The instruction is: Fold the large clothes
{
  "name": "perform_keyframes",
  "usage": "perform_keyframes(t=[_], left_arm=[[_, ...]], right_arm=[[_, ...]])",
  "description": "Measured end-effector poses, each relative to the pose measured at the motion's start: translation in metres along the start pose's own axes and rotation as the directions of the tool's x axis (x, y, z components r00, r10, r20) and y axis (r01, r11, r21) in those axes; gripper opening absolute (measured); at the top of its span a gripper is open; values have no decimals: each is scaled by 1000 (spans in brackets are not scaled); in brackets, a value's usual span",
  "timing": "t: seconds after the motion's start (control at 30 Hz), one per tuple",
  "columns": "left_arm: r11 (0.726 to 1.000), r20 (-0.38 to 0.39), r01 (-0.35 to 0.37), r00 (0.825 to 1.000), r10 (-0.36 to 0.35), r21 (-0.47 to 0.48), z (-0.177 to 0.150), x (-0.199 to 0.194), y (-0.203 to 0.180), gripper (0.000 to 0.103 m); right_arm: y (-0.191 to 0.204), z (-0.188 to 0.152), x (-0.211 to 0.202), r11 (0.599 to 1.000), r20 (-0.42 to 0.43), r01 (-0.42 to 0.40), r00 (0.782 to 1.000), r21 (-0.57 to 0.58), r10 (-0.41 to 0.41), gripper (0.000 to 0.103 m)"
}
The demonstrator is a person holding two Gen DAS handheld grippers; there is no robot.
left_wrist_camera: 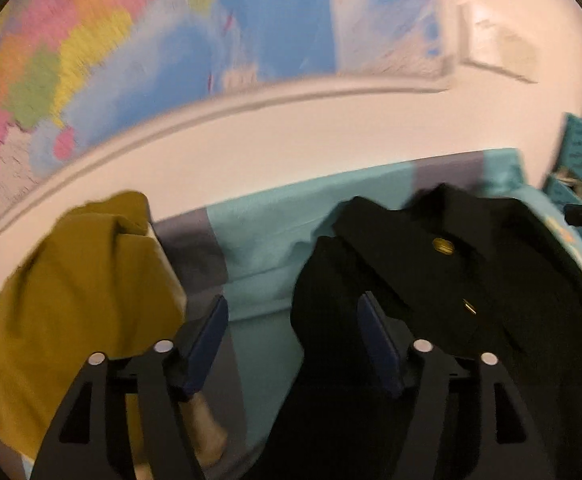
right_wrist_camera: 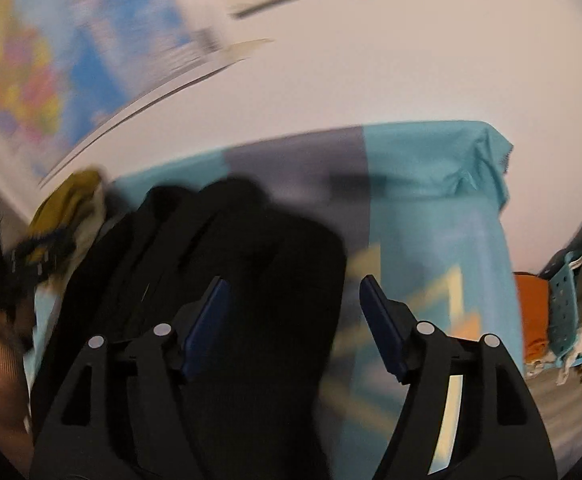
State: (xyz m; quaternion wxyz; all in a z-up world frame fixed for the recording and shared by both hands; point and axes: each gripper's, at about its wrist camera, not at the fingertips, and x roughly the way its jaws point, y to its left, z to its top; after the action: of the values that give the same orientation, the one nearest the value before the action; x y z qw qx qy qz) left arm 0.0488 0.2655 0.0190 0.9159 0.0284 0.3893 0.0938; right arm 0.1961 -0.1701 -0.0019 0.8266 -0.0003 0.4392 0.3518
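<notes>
Both tongs spread over clothes on a teal-covered tabletop.

At far left lies a mustard garment (left_wrist_camera: 75, 272); the left tongs (left_wrist_camera: 293, 330) hang apart, gripping nothing, over the teal cloth (left_wrist_camera: 259, 240). The black jacket (left_wrist_camera: 451, 280) lies right of them, brass buttons up. The right tongs (right_wrist_camera: 293, 312) gape above its dark edge; a teal basket (right_wrist_camera: 579, 292) stands far right.

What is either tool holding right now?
Nothing. The left tool and the right tool are both open, hovering above the black jacket.
</notes>
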Motion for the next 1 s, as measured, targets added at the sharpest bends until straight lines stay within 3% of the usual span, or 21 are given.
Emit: perform_keyframes(t=[0.1,0.2,0.3,0.4,0.47,0.5,0.53,0.6,0.63,0.67,0.77,0.87,0.93,1.0], left_arm=[[996,31,70,997,-71,59,-29,-47,3,75],[987,11,126,992,-128,99,-50,-84,-18,76],[978,-27,163,987,-160,129,-77,-93,-33,76],[965,-65,202,979,-193,168,-100,-88,-44,76],[954,-93,225,973,-210,199,-112,-84,-54,76],[952,-107,222,973,-203,212,-118,-81,-58,76],[953,-122,203,976,-179,223,-124,-76,-61,74],[961,-152,151,981,-118,233,-132,-64,-64,47],[965,-164,141,981,-106,219,-133,-62,-60,21],[974,-173,135,979,-103,182,-130,-60,-52,4],[995,-63,28,998,-22,97,-109,-80,-18,3],[997,-5,-82,997,82,-13,-89,-94,25,3],[983,-12,-180,984,180,-40,-87,-89,45,5],[954,-66,-299,953,297,-18,-94,-68,58,20]], right_arm=[[12,-40,-33,999,-22,-32,999,-43,31,70],[35,-93,-61,993,-40,-8,999,-120,3,70],[55,-136,-82,986,-51,-29,998,-164,21,70],[67,-160,-74,983,-111,-29,994,-181,9,68],[70,-168,-64,978,-130,13,991,-209,-41,39],[68,-169,-62,978,-129,15,991,-209,-43,29],[61,-168,-65,981,-116,7,993,-196,-30,13],[50,-154,-81,987,-58,32,997,-158,-41,7],[46,-150,-89,987,-30,42,998,-153,-47,6],[38,-137,-108,988,40,85,996,-129,-81,5],[14,-109,-147,984,170,166,974,-70,-152,5],[-20,-88,-162,979,224,204,953,28,-205,5],[-42,-82,-151,970,206,236,948,64,-244,5],[-58,-84,-130,955,170,277,941,102,-291,5]])
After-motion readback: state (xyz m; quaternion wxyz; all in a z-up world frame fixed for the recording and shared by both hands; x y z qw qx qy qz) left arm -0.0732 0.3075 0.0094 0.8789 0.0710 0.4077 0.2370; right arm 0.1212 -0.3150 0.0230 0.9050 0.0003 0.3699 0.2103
